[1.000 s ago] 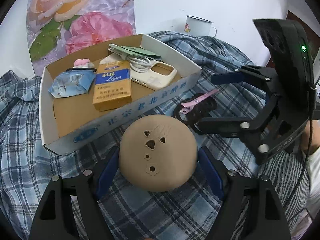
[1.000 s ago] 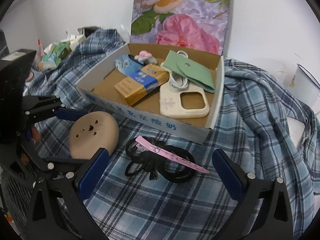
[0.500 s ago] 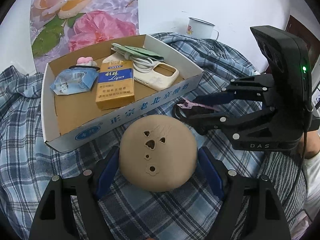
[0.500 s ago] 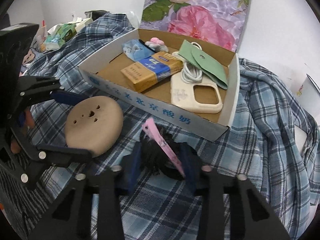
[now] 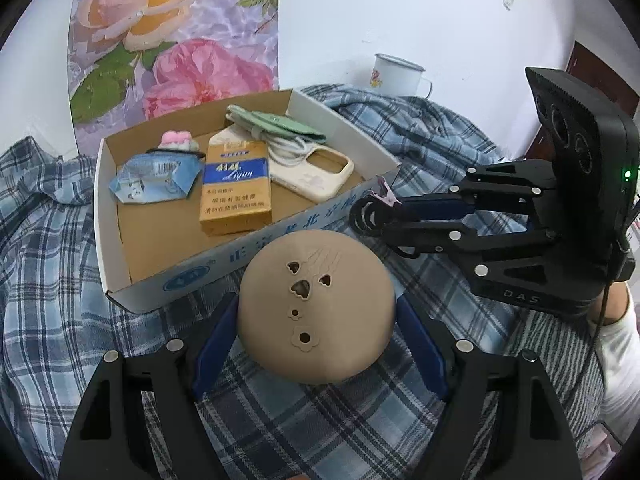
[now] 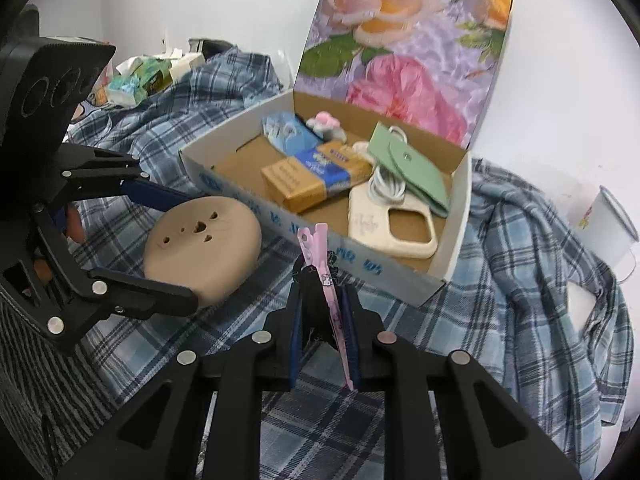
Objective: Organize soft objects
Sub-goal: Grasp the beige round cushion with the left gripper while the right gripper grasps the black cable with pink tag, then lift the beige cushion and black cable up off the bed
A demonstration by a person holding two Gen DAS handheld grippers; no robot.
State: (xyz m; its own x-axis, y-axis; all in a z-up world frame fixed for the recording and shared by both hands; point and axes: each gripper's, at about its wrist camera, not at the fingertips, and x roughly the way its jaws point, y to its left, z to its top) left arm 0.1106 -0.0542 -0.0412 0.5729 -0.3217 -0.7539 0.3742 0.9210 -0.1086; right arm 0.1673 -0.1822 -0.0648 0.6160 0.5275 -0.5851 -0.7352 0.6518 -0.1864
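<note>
Both hands clamping soft stuff by the box.
L gripper (image 5: pixel 316 336) squeezing tan cushion (image 5: pixel 316 306); R gripper (image 6: pixel 324 320) pinching black hair ties w/ pink clip (image 6: pixel 320 276), cardboard box (image 6: pixel 280 216) wall just ahead.

A plaid cloth (image 6: pixel 500 280) covers the surface; the cardboard box (image 6: pixel 456 248) sits on it, a white mug (image 6: pixel 608 228) beyond the box's right end.
</note>
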